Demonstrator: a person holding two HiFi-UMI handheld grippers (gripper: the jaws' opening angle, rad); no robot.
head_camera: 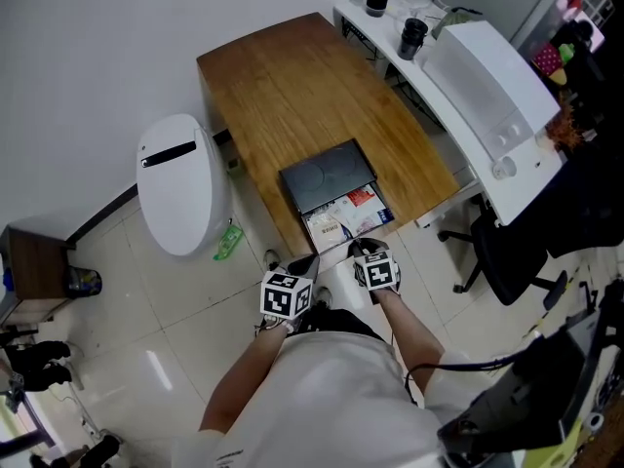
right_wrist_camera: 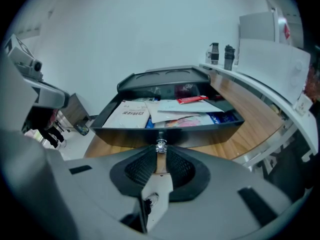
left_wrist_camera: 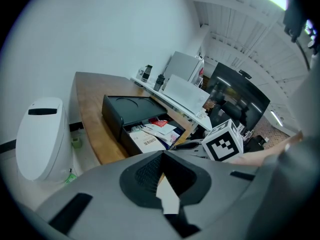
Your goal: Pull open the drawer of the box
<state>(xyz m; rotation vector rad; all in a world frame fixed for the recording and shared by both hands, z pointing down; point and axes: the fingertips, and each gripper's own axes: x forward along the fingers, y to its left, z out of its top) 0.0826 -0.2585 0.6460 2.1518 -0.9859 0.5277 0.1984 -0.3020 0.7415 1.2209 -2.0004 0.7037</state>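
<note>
A black box [head_camera: 327,174] sits at the near edge of the wooden table [head_camera: 292,86]. Its drawer [head_camera: 346,217] is pulled out toward me and holds papers and booklets. In the right gripper view the drawer front [right_wrist_camera: 170,136] is straight ahead, and my right gripper [right_wrist_camera: 160,151] is shut on its small metal knob [right_wrist_camera: 160,145]. The head view shows that right gripper [head_camera: 361,250] at the drawer front. My left gripper [head_camera: 304,263] hovers just left of the drawer, off the table edge, touching nothing. Its jaws [left_wrist_camera: 162,160] look shut and empty, and the box [left_wrist_camera: 132,109] lies ahead of them.
A white rounded bin [head_camera: 180,188] stands on the tiled floor left of the table. A white desk [head_camera: 487,96] with bottles and a white machine runs along the right. A black office chair [head_camera: 507,252] is close on my right.
</note>
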